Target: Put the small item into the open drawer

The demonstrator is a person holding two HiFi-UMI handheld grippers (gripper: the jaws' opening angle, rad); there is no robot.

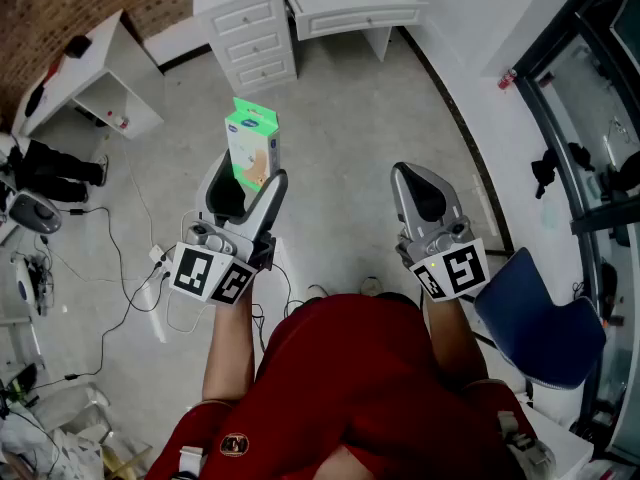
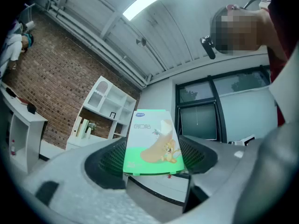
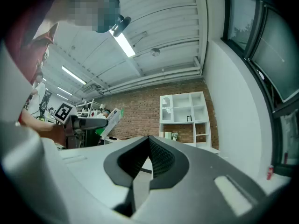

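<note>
A small green and white box [image 1: 251,146] with a cartoon print stands upright between the jaws of my left gripper [image 1: 245,183], which is shut on its lower part. In the left gripper view the box [image 2: 152,143] fills the gap between the dark pads, held above the floor. My right gripper [image 1: 420,193] hangs to the right, its jaws shut with nothing between them [image 3: 149,146]. The open drawer [image 1: 350,8] juts out of a white desk at the far end of the room, well ahead of both grippers.
A white drawer cabinet [image 1: 250,38] stands left of the open drawer. A white side table [image 1: 90,78] is at the far left, with cables [image 1: 110,298] on the floor. A blue chair [image 1: 540,318] stands at the right, near a glass wall [image 1: 590,118].
</note>
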